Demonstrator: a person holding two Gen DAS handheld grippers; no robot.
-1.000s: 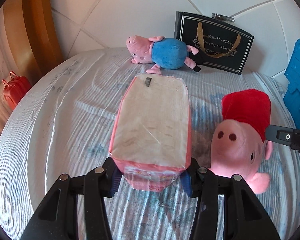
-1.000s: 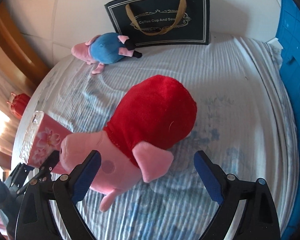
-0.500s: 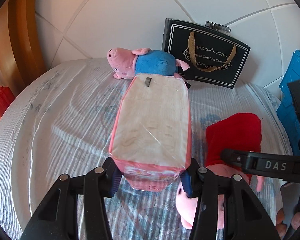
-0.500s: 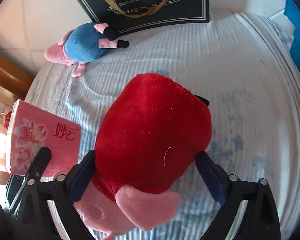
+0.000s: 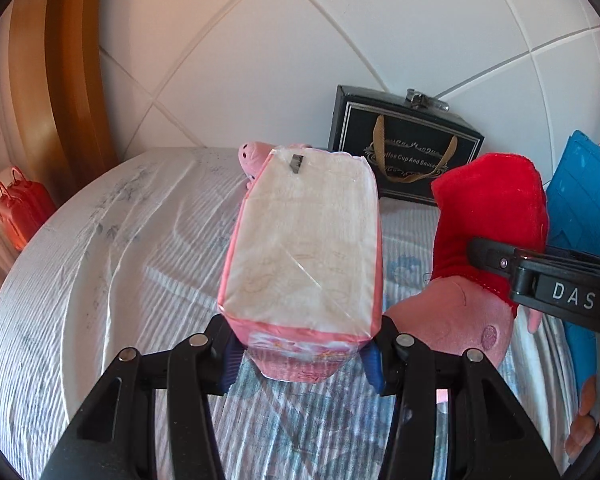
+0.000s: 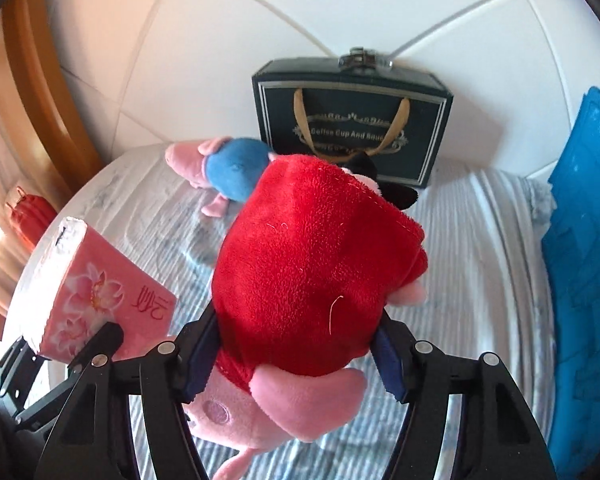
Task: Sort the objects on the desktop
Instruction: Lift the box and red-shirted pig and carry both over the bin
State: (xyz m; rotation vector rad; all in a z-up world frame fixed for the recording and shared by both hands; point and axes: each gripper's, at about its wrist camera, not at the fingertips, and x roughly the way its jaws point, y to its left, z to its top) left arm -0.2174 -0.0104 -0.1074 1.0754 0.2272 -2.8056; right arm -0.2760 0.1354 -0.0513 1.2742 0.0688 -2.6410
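Observation:
My left gripper is shut on a pink tissue pack and holds it above the striped cloth; the pack also shows in the right wrist view. My right gripper is shut on a pink pig plush in a red dress, lifted off the cloth; it shows to the right of the tissue pack in the left wrist view. A second pig plush in a blue shirt lies at the back, mostly hidden behind the tissue pack in the left wrist view.
A black gift box with gold handles stands against the white tiled wall. A blue crate is on the right. A red case sits beyond the table's left edge, by a wooden frame.
My right gripper closed on the red-dress pig and lifted it off the cloth. My left gripper raised the tissue pack and tilted up, so the blue-shirt pig is now hidden behind it.

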